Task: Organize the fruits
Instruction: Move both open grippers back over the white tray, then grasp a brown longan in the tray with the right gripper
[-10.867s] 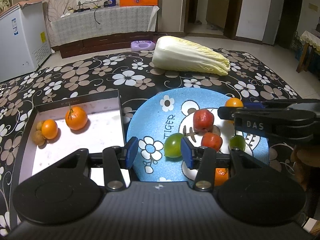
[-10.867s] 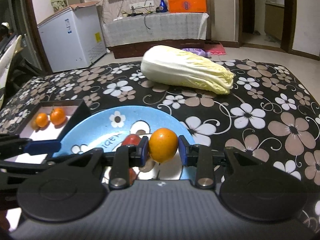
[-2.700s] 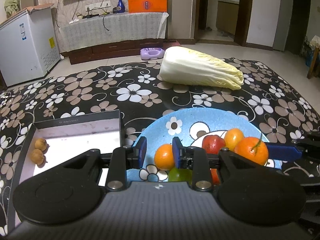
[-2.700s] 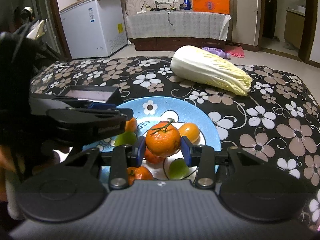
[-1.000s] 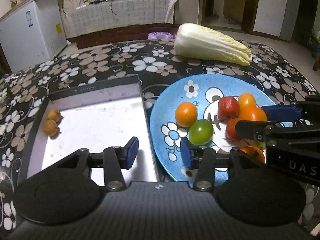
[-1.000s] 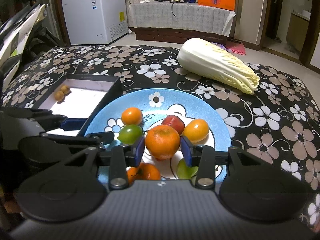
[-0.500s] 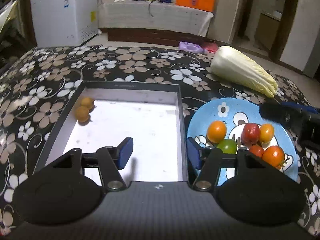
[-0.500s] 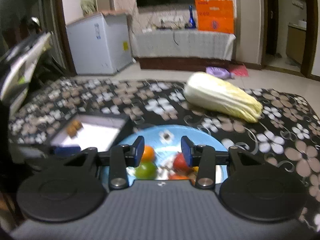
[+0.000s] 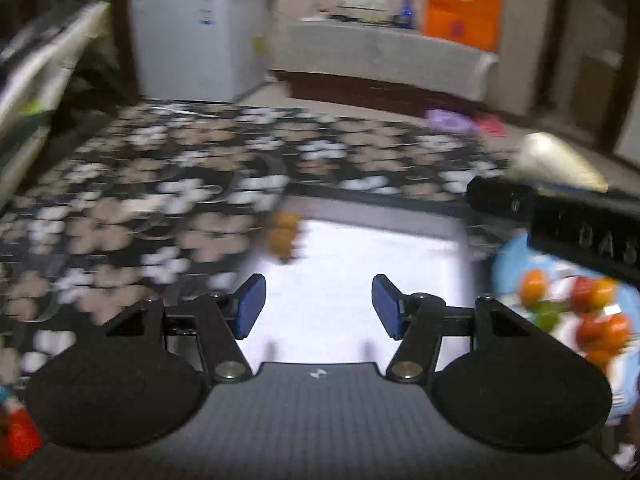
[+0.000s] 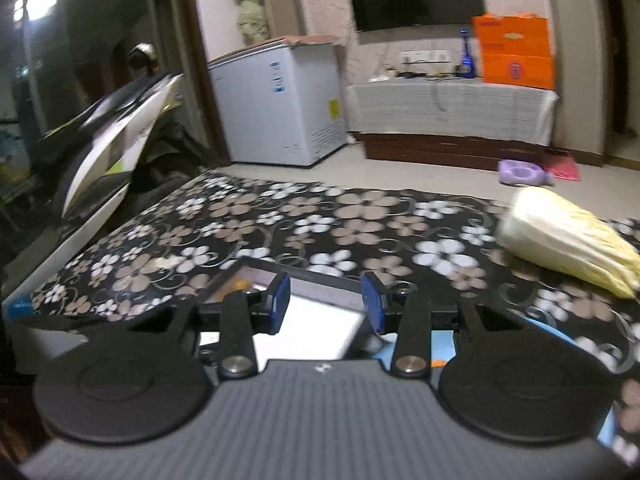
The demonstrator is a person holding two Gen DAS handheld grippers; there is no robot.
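My left gripper (image 9: 319, 306) is open and empty above the white inside of the black tray (image 9: 360, 248). Two small brown fruits (image 9: 282, 232) lie at the tray's far left corner. The blue plate (image 9: 508, 256) at the right holds several orange, red and green fruits (image 9: 580, 312). The right gripper's arm (image 9: 560, 216) crosses above the plate. In the right wrist view my right gripper (image 10: 325, 301) is open and empty over the tray (image 10: 320, 312), with a strip of the blue plate (image 10: 548, 332) at the right. Both views are blurred.
A napa cabbage (image 10: 568, 240) lies on the flowered black tablecloth (image 10: 280, 220) behind the plate. A white chest freezer (image 10: 280, 100), a covered TV bench (image 10: 448, 108) and a scooter (image 10: 100, 152) stand beyond the table.
Both grippers have swung left and lifted away from the plate. The right gripper let go of the big orange on the plate and is empty. The view now centres on the tray.
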